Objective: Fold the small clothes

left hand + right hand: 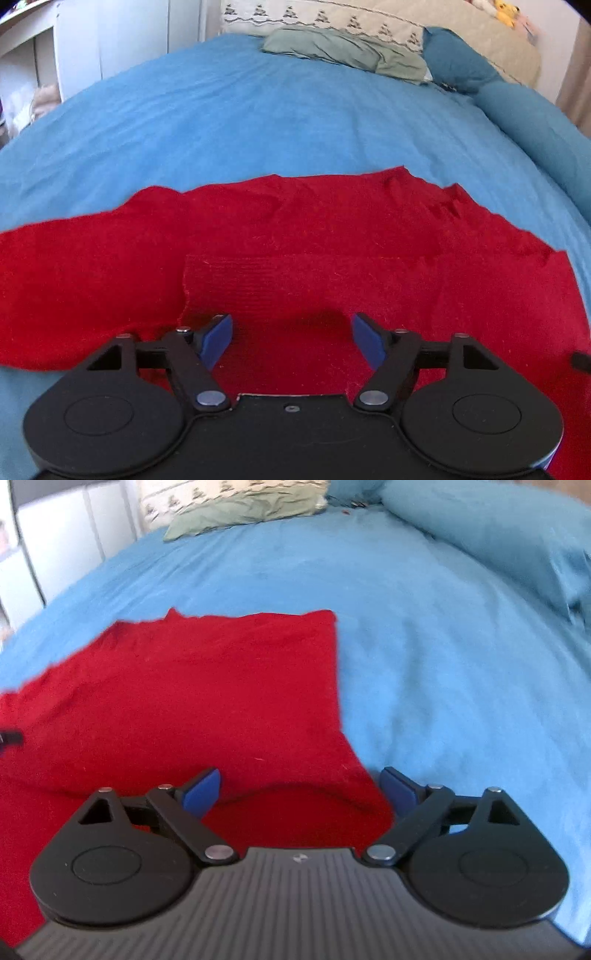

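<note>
A red knitted garment (295,236) lies spread on the blue bedsheet (258,122); a ribbed band of it lies just ahead of my left gripper. My left gripper (291,338) is open and empty, low over the garment's near part. In the right wrist view the same red garment (207,686) fills the left half, its right edge running down toward my right gripper (301,790). That gripper is open and empty, straddling the garment's near right edge, with one blue pad (397,786) over the blue bedsheet (424,664).
A green-grey pillow (343,48) and a patterned cream pillow (321,18) lie at the head of the bed. A rolled blue duvet (535,122) runs along the right side. White cupboards (92,40) stand at the left beyond the bed.
</note>
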{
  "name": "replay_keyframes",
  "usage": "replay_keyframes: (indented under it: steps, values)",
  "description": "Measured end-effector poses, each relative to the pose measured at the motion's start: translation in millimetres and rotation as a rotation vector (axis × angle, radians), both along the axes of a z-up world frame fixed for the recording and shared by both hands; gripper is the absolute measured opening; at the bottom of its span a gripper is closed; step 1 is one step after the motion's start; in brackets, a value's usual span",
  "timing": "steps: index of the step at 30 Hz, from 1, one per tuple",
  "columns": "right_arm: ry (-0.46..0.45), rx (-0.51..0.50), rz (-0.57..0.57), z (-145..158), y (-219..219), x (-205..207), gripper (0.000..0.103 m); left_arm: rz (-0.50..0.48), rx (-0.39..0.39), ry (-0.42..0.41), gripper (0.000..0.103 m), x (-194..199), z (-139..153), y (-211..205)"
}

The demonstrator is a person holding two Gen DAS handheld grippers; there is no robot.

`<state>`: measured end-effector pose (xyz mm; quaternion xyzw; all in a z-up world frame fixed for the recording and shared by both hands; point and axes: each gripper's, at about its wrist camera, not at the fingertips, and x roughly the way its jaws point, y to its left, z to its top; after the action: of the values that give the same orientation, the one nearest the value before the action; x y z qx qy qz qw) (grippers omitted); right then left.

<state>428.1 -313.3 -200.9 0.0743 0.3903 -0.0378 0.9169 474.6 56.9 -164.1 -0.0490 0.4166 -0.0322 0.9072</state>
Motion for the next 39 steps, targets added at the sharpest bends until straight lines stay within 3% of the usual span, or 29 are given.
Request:
replay_keyframes:
  steps: [4,9,11,13,20,25,30,35,39]
  values:
    - [-0.032,-0.075,0.016,33.3,13.3,-11.7,0.103,0.024,-0.039,-0.024,0.076,-10.0,24.2,10.4]
    - [-0.092,-0.058,0.048,92.0,34.1,-17.8,0.103,0.065,-0.041,-0.099,0.077,-41.1,79.0,34.4]
    - [-0.112,-0.048,0.066,116.4,50.0,-19.0,0.103,0.092,-0.037,-0.122,0.093,-55.2,98.9,46.1]
    - [-0.12,-0.04,0.096,138.2,68.8,-19.0,0.103,0.129,-0.041,-0.144,0.099,-67.4,117.6,61.7]
    - [-0.104,-0.021,0.186,164.6,151.8,-1.3,0.103,0.31,-0.079,-0.161,0.099,-97.6,147.3,146.9]
    - [-0.082,-0.009,0.227,155.1,219.7,5.7,0.103,0.438,-0.076,-0.143,0.099,-109.2,134.1,219.4]
    - [-0.057,-0.017,0.236,133.4,282.1,12.4,0.103,0.546,-0.115,-0.104,0.093,-113.2,95.1,296.5]
    - [-0.029,-0.028,0.223,106.7,327.0,17.3,0.103,0.65,-0.157,-0.045,0.074,-109.1,55.1,356.3]
    - [-0.025,-0.027,0.216,92.6,348.1,18.9,0.103,0.673,-0.193,-0.002,0.061,-104.5,29.1,382.5]
